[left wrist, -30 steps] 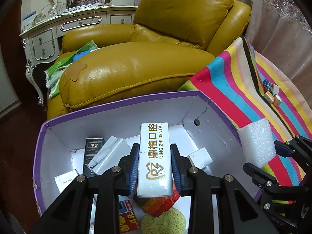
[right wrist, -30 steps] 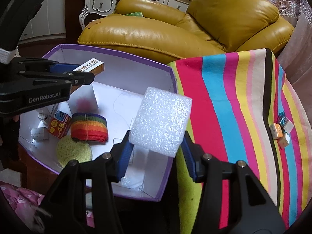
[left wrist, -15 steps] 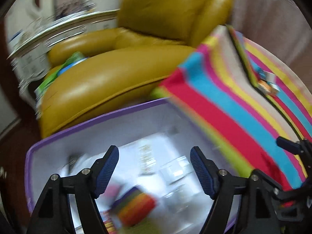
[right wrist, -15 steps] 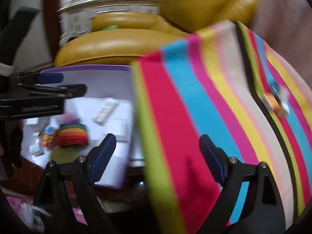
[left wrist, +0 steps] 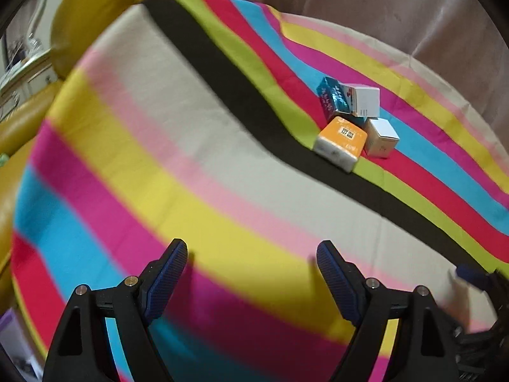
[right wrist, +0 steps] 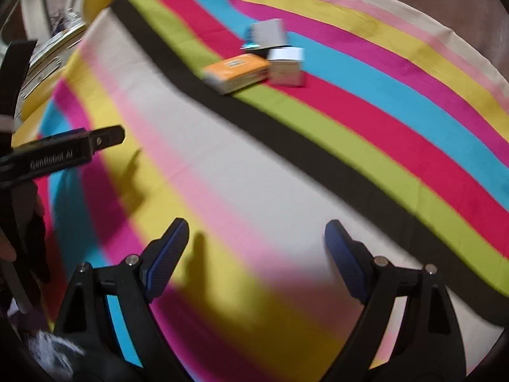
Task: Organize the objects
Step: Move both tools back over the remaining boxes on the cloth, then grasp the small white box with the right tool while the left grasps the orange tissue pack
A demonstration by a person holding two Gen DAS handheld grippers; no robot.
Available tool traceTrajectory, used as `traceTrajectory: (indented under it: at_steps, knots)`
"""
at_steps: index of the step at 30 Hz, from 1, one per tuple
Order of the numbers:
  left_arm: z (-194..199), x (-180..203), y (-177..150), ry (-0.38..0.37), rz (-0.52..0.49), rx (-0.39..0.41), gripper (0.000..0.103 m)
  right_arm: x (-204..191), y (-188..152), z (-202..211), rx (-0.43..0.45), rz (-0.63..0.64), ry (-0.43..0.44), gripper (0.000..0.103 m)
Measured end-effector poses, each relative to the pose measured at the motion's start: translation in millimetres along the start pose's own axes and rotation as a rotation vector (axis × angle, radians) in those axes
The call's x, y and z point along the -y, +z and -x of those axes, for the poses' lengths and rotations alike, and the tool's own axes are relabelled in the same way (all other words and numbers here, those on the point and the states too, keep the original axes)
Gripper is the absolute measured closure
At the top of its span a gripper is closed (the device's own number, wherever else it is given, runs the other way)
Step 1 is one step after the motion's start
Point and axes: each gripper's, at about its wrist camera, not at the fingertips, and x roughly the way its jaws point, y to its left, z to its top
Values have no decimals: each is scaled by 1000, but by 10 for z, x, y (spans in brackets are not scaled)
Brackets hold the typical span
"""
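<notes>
Both my left hand-held gripper (left wrist: 251,270), jaws opening, and right hand-held gripper (right wrist: 256,248) were empty; small boxes (left wrist: 353,121) remained on the striped cloth (left wrist: 191,165).

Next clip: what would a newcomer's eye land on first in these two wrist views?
The loudly striped cloth fills both views. Far across it sits a tight cluster of small boxes: an orange box lying on the black stripe's edge, a teal box behind it and a white cube beside it. In the foreground, the left gripper, still opening, and the right gripper have nothing between their jaws.
</notes>
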Motion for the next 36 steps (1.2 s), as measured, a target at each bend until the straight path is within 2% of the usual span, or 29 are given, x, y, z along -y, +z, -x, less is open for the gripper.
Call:
traceTrajectory:
  at_steps: [6, 13, 15, 19, 20, 21, 23, 28, 32, 36]
  knots:
    - [-202, 126, 25, 12, -42, -7, 16, 367, 499, -432, -22, -16, -23, 14]
    - [-236, 154, 26, -6, -54, -16, 7, 470, 1165, -804, 43, -122, 80, 14]
    - [-236, 142, 26, -19, -47, -14, 6, 432, 1331, -894, 64, -115, 48, 14]
    - [-249, 149, 28, -27, -44, -14, 4, 417, 1533, -1154, 39, -111, 6, 16]
    - [-252, 153, 27, -27, -45, -15, 4, 414, 1533, -1191, 26, -104, -8, 29]
    - [-265, 157, 35, -27, -45, -15, 4, 414, 1510, -1144, 43, -95, -18, 60]
    - [-274, 165, 39, -23, -48, -17, 4, 453, 1401, -1002, 48, -108, 45, 59]
    - [-295, 205, 47, 0, -67, -26, 4, 592, 860, -590, 31, -77, 45, 59]
    - [-306, 222, 34, 18, -81, -32, 3, 735, 464, -353, 42, -61, -2, 59]
    - [-311, 235, 26, 26, -90, -42, 0, 769, 385, -297, 60, -45, -45, 59]
